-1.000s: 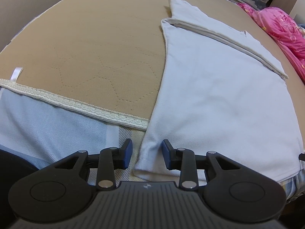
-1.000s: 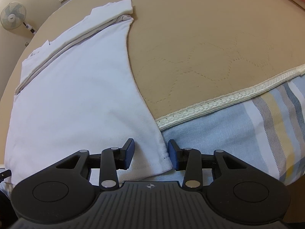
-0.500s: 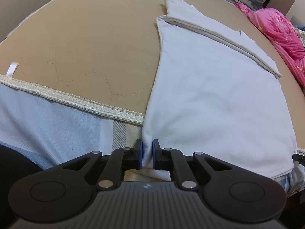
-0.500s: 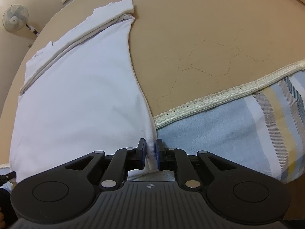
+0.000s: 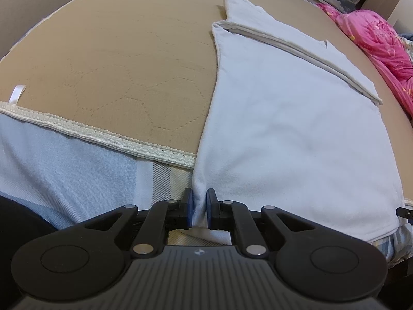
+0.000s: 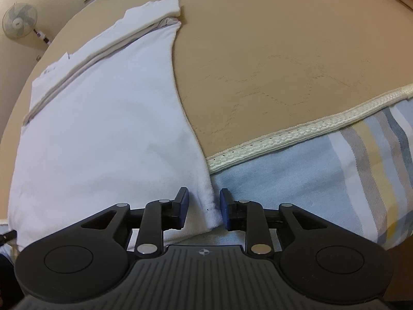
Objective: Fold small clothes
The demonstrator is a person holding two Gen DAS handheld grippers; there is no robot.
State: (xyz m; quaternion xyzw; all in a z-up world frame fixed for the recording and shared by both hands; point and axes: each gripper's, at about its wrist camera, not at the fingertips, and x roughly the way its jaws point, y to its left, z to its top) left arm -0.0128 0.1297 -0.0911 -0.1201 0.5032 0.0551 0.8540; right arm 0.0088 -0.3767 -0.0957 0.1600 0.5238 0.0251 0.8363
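Your left claw [image 5: 199, 208] pinches the white shirt [image 5: 284, 129] at the bed's [image 5: 116, 59] near edge; your right claw [image 6: 202, 211] gapes around its other corner, pink bedding [image 5: 374, 38] beyond.

White garment [image 5: 284, 129] on tan mattress pad [image 5: 129, 51]

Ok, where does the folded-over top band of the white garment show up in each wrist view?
Left wrist: the folded band runs diagonally across the upper right, beyond the white garment.
Right wrist: the folded band runs diagonally across the upper left.
Shared landmark: the cream braided trim edging the tan mat, meeting the garment's side edge in both views.
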